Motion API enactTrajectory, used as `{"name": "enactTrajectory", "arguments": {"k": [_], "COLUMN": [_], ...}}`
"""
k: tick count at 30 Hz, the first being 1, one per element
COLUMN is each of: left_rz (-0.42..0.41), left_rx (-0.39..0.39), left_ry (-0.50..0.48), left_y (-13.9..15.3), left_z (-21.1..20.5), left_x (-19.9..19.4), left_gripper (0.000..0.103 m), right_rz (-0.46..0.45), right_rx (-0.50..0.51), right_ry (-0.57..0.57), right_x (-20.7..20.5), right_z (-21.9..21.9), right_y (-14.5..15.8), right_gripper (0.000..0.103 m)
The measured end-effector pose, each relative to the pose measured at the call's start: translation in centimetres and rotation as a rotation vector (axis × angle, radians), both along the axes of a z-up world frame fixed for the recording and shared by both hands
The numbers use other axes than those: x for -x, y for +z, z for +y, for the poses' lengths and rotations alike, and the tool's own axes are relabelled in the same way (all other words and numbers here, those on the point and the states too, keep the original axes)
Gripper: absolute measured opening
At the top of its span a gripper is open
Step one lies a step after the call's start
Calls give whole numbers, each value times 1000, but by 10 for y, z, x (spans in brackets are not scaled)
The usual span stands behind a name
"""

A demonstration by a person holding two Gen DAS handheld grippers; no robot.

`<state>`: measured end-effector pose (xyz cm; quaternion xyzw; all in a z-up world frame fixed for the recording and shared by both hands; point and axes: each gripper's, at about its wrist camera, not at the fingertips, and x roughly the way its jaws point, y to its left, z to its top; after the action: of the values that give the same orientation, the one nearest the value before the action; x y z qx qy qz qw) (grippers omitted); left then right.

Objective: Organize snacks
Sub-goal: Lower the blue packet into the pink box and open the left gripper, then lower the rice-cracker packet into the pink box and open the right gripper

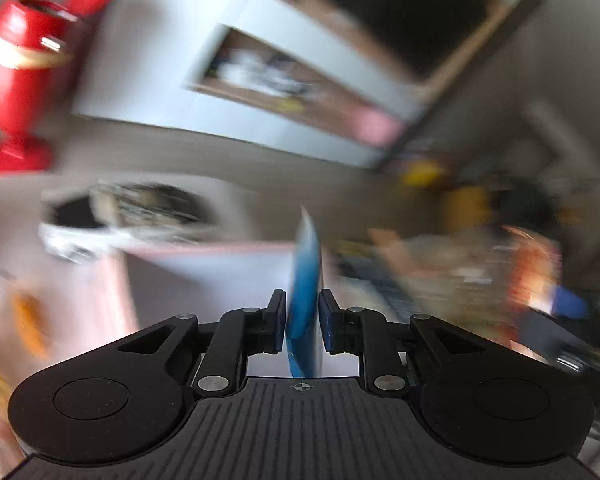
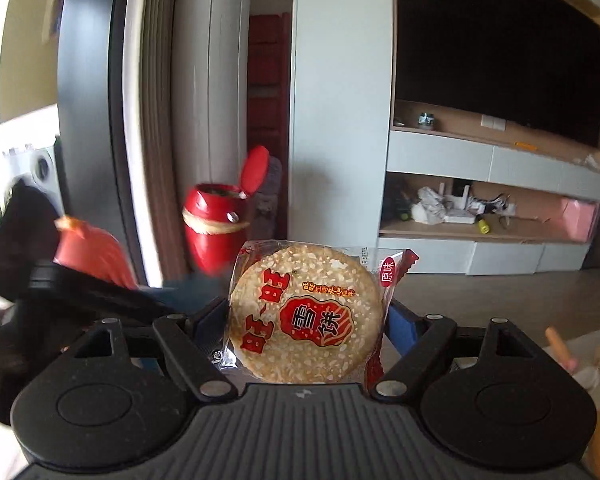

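My left gripper [image 1: 302, 316] is shut on a thin blue snack packet [image 1: 306, 280], seen edge-on and standing up between the pads. The left wrist view is heavily blurred. My right gripper [image 2: 306, 320] is shut on a round rice cracker in a clear wrapper with red print [image 2: 306, 316], held upright above the floor. In the right wrist view the other gripper [image 2: 40, 272] shows at the left, blurred, with an orange-red packet [image 2: 92, 256] next to it.
A red bin with its lid flipped open [image 2: 216, 220] stands by the white wall; it also shows in the left wrist view [image 1: 20, 80]. A white basket [image 1: 112, 224] and blurred snack packets [image 1: 460, 272] lie ahead of the left gripper. A TV cabinet with shelves [image 2: 480, 208] is at the right.
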<state>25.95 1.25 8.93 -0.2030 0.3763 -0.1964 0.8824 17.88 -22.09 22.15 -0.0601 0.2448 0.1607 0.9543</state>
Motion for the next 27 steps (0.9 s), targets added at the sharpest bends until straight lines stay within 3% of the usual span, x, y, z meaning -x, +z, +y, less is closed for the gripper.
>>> {"name": "enactTrajectory", "arguments": {"k": [1, 6, 9, 11, 15, 18, 21, 23, 25, 27], "left_rz": [-16, -136, -165, -165, -152, -138, -120, -117, -109, -112], "left_rx": [-17, 58, 8, -36, -66, -66, -65, -52, -30, -21], "left_ry": [21, 126, 177, 212, 269, 317, 330, 331, 327, 322], "left_y": [-1, 2, 4, 1, -5, -16, -28, -34, -42, -44], "left_z": [4, 49, 76, 88, 116, 138, 151, 159, 167, 172], "left_x": [-3, 35, 63, 86, 129, 150, 161, 168, 174, 184], "left_gripper": [21, 21, 21, 21, 21, 21, 21, 21, 21, 21], "right_rz": [21, 156, 274, 346, 359, 409, 439, 528, 606, 585], "right_rx": [8, -34, -142, -177, -101, -125, -6, -47, -162, -164], "right_ry": [-1, 17, 73, 84, 64, 90, 66, 68, 55, 4], "right_x": [-9, -54, -88, -106, -112, -110, -114, -126, -134, -132], "right_z": [4, 18, 34, 48, 73, 77, 92, 87, 78, 79], "right_y": [-7, -46, -67, -80, -93, -98, -103, -110, -118, -123], "right_gripper": [82, 82, 83, 83, 83, 85, 85, 85, 85, 85]}}
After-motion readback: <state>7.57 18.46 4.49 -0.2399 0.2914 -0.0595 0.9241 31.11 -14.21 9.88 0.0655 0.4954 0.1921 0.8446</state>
